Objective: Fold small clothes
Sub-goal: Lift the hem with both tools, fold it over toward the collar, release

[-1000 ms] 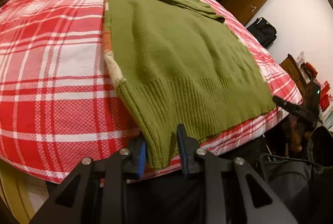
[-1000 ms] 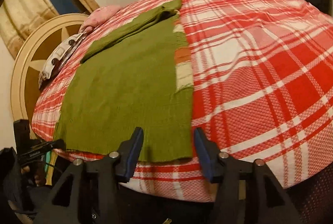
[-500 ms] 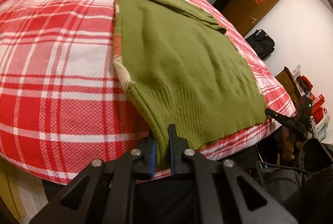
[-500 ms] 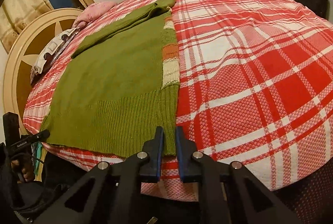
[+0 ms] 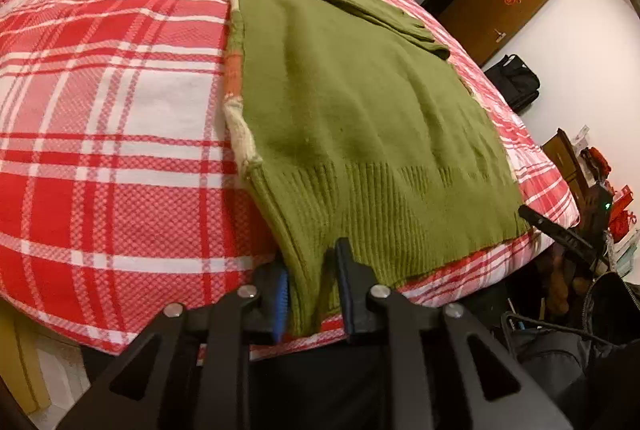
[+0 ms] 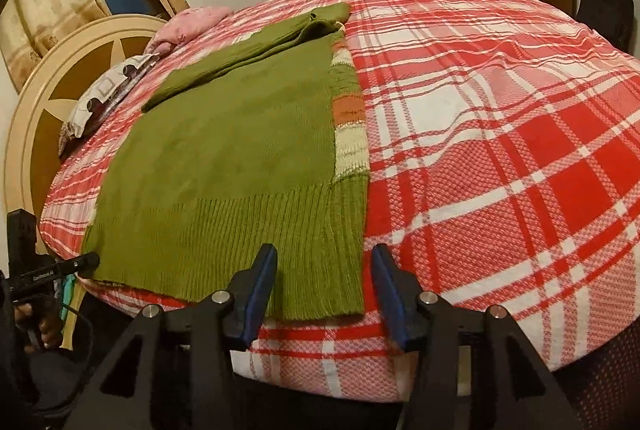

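Note:
A green knit sweater (image 5: 360, 118) lies flat on the red plaid bed (image 5: 100, 110), its sleeves folded across the far end and its ribbed hem at the near edge. A striped orange and cream layer shows along one side. My left gripper (image 5: 312, 294) has its fingers slightly apart around the hem's left corner, which hangs between them. In the right wrist view the sweater (image 6: 232, 158) lies ahead, and my right gripper (image 6: 324, 286) is open with the hem's right corner lying between its fingers.
A round cream headboard (image 6: 48, 102) and pillows (image 6: 104, 90) sit at the bed's far end. A dark wooden door (image 5: 492, 2), a black bag (image 5: 516, 82) and clutter (image 5: 600, 190) stand beyond the bed's right side.
Both grippers closed on the hem corners half a second ago. Now the right one has opened wide and the left one has parted a little, and the hem lies on the bed.

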Action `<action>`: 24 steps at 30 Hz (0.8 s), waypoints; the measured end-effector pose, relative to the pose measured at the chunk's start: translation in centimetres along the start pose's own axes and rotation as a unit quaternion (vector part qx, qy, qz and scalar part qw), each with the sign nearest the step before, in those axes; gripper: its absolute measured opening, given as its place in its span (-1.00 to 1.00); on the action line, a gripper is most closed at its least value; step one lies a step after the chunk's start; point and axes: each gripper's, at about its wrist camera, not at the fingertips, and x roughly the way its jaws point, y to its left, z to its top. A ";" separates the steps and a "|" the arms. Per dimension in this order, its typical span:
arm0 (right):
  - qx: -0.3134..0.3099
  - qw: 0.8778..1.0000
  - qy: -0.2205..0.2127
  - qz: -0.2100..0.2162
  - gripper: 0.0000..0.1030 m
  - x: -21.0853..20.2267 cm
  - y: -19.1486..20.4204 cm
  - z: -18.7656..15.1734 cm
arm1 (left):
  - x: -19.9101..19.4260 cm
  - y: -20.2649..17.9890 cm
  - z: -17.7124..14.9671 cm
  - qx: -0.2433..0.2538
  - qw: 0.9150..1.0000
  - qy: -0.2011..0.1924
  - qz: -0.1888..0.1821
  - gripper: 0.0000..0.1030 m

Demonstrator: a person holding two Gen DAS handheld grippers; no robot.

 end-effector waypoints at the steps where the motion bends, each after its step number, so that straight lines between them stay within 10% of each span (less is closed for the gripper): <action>1: -0.011 1.000 0.002 -0.005 -0.30 0.1 0.3 0.0 | -0.1 0.0 0.0 0.003 1.000 -0.003 -0.006 -0.58; 4: -0.007 1.000 0.010 0.023 -0.80 -0.1 0.2 -0.1 | -1.0 0.4 0.2 -0.003 0.999 -0.017 -0.032 -0.87; 16: 0.033 0.989 -0.105 0.100 -0.83 -5.3 -0.4 2.8 | -6.1 -1.6 4.1 0.044 0.988 -0.135 -0.062 -0.87; 24: 0.035 0.981 -0.148 0.122 -0.83 -5.4 0.5 10.6 | -7.2 -1.1 11.1 0.013 0.976 -0.194 -0.094 -0.87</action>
